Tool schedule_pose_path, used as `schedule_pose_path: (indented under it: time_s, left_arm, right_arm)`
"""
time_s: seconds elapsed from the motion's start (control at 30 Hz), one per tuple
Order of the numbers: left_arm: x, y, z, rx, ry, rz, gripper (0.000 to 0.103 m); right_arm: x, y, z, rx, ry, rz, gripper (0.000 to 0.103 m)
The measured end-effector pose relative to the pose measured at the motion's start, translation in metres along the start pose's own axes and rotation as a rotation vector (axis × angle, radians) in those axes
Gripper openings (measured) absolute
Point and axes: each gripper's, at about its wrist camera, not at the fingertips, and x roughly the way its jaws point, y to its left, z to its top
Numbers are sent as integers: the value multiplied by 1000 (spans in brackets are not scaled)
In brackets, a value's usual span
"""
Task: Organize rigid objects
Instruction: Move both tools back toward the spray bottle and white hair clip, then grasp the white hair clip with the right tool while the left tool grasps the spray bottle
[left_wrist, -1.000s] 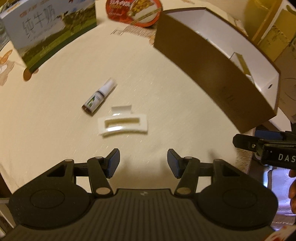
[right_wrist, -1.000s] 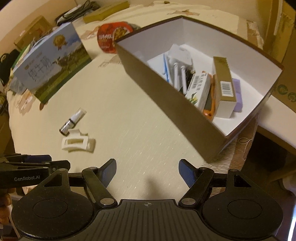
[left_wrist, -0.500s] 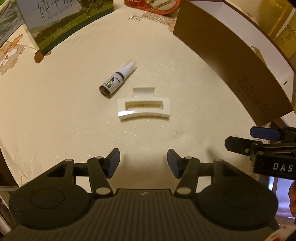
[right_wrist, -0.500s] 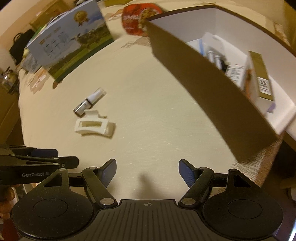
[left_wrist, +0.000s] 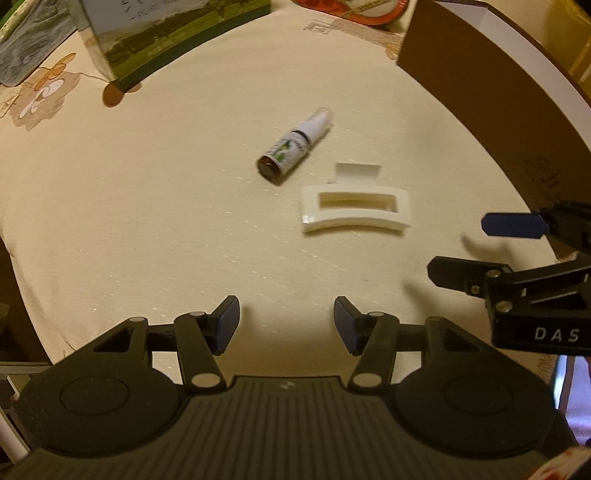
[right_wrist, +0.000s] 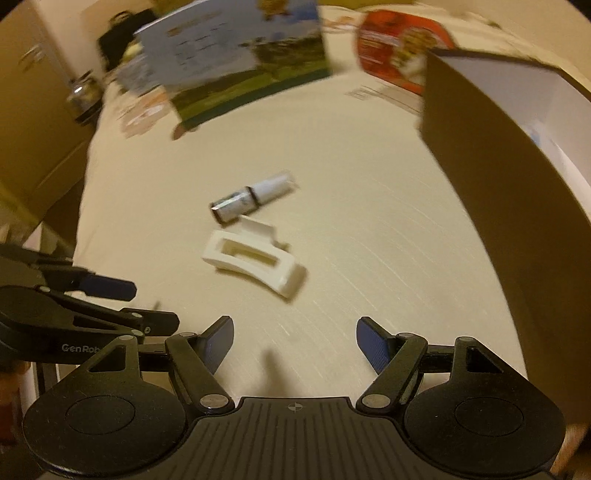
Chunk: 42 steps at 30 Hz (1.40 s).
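Nearest the cameras: left gripper and right gripper, two in all, matte black plastic with ribbed housings and blue pads; both sets of jaws stand wide apart with nothing between them, above the table.
Table surface: cream tablecloth, woven, faintly ribbed texture.
Hair claw clip: one, glossy off-white plastic, a rectangular curved bar with a long slot, lying flat on the cloth ahead of both grippers.
Spray bottle: one, small cylinder on its side, dark glass base, white and green label, clear cap; just beyond the clip, close but apart from it.
Storage box: one, brown cardboard outside, white inside, open-topped, to the right of the two items; contents not visible.
Far edge: one printed carton with a green meadow picture, standing; one red snack lid, blurred.
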Motion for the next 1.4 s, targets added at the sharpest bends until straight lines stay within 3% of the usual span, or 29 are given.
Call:
schedule_pose_path:
  time_s: [0.47,0.53,0.63,0.7,0.93,1.27,1.4]
  left_arm:
    - [13,25,10,-41,-21,26,52]
    - [15,27,10,-42,-22,24,52]
    - [16,28,10,-37,-21,27,52]
    - [17,27,9,-35,-19,27,52]
    - [18,20,9,-2,-30,20,52]
    - [18,9,29,151,-122,4,52]
    - [23,7,51,241,-162,-5,52]
  right_arm:
    - [61,23,29,-274,25,-4,70]
    - [67,25,28,-302,33,-6,63]
    - [73,29,24,-338,55,-23,40]
    - [74,29,21,-350,52,-43,36]
    - [59,18,11,-290,30,-76,33]
    - [32,-37,0,62,-16,-293,33]
    - [24,-54,3,154,-26,-277,33]
